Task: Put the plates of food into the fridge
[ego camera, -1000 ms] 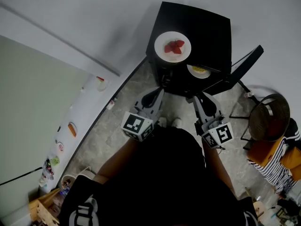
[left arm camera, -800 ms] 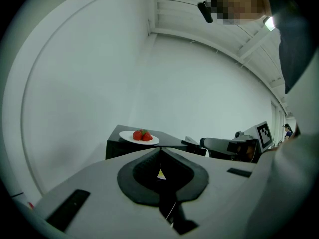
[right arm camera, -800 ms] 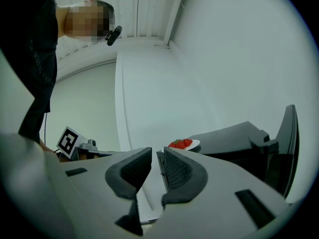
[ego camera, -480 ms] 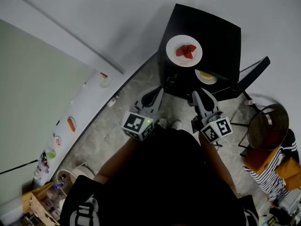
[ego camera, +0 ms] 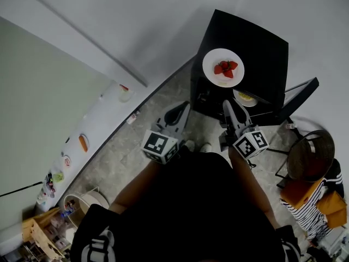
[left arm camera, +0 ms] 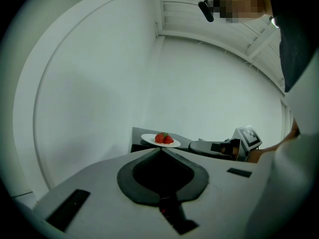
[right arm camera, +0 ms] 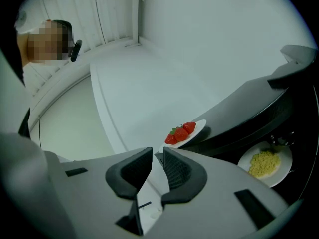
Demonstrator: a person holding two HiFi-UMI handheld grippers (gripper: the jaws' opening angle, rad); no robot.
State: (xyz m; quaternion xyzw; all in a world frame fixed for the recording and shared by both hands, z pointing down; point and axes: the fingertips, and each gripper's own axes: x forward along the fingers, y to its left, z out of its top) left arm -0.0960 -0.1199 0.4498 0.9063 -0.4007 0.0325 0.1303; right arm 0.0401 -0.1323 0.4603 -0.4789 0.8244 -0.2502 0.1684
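as the strawberry plate (ego camera: 223,67) waits atop the far fridge (ego camera: 262,42), left gripper (ego camera: 182,107) hangs clenched, right gripper (ego camera: 228,104) slightly parted, both empty.

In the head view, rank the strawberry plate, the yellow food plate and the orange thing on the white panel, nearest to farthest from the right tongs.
1. Round white plate of yellow food, just ahead of the right tongs, inside the black cabinet.
2. Round white plate of red strawberries, farther ahead, on the cabinet's top.
3. Small orange item on the white panel, far left.
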